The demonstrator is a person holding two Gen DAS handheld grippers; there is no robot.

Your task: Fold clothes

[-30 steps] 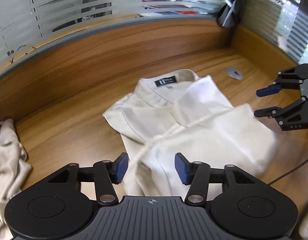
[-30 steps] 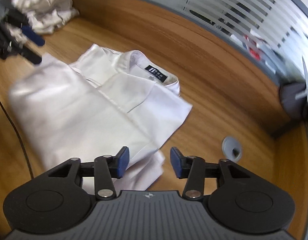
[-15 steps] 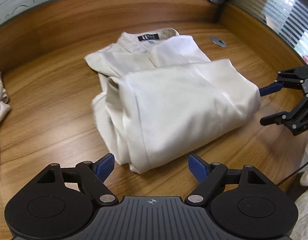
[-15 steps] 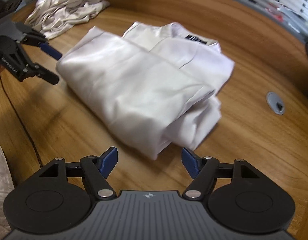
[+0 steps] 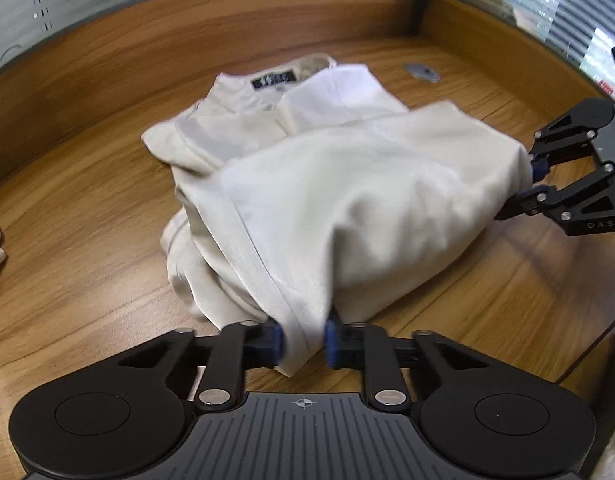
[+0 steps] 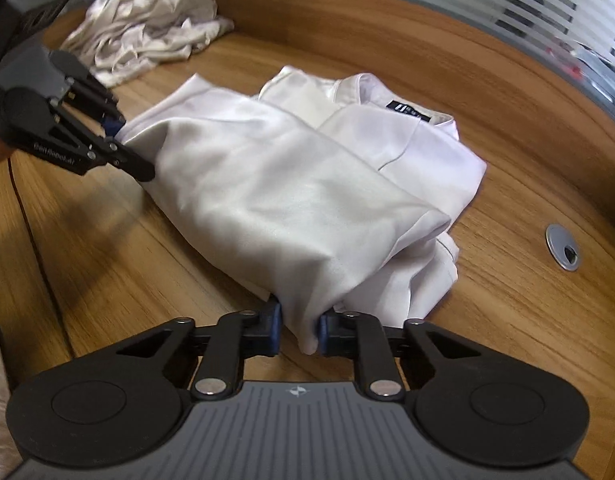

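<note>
We have the cream-white collared shirt of thin, smooth cloth [image 5: 347, 200] lying half-folded in the middle of the brown wood-grain tabletop [image 5: 87, 240], its dark neck label toward the top of the frame. At the bottom centre of the left wrist view our left gripper [image 5: 303, 342] is closing, and its blue pads already pinch the near corner of the folded bundle. In the right wrist view, bottom centre again, our right gripper [image 6: 299, 330] is closing too, cloth bunched between its pads at the other near corner. Each claw shows in the other's view: the right one at the right edge biting the far end of the fold, the left one at the upper left doing the same.

We judge this shirt light, limp and rather slippery, so several layers may slide apart if only the top one is caught. Best hold, we think, is right at the folded edge's two corners, taking all layers together and keeping the span taut.

A crumpled heap of pale garments [image 6: 147, 32] waits at the upper left, well apart.
</note>
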